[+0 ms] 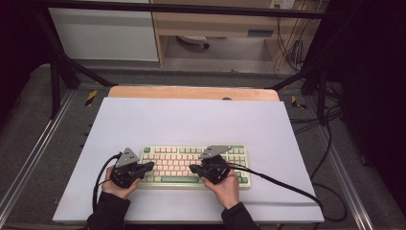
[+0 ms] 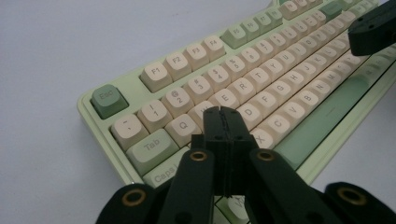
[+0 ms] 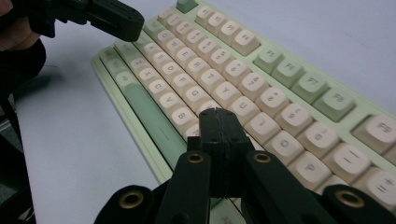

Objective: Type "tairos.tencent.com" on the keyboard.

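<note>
With fingers pressed together for poking keys, the left gripper (image 1: 146, 167) and right gripper (image 1: 193, 169) hover over the mechanical keyboard (image 1: 178, 162) near the table's (image 1: 191, 120) front edge.

Left claw (image 1: 149, 166) and right claw (image 1: 193, 168), both closed, point inward.
</note>
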A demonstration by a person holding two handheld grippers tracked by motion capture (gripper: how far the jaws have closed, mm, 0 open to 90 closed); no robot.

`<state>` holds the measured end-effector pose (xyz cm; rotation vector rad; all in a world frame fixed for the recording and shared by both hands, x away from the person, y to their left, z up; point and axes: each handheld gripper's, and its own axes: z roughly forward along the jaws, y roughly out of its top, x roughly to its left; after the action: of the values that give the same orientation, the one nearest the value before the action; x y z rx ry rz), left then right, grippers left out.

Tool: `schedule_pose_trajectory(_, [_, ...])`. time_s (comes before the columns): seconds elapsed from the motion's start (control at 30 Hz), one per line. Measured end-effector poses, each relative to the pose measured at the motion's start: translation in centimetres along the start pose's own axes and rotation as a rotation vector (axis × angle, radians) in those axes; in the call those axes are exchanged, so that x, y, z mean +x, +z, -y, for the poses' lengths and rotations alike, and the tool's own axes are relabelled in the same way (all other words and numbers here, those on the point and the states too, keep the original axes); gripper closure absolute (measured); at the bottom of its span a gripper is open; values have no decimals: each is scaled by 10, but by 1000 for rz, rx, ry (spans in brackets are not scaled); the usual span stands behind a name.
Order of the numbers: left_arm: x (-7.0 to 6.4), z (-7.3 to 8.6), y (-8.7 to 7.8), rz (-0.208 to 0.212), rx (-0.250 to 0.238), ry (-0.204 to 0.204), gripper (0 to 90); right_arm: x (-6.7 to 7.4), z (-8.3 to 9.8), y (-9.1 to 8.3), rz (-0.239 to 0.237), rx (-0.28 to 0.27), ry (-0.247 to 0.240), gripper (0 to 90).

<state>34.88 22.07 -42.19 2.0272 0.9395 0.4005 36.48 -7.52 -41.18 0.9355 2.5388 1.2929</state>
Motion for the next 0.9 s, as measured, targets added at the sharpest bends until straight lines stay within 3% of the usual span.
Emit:
schedule_pose_trajectory(0.43, [-2,-1,2,5,1,3,900,-20,16,-27,41,-7,42,900])
schedule_pose_trajectory(0.9, [-12,-6,10,35,5,25,900,-31,30,-36,51,-5,64,900])
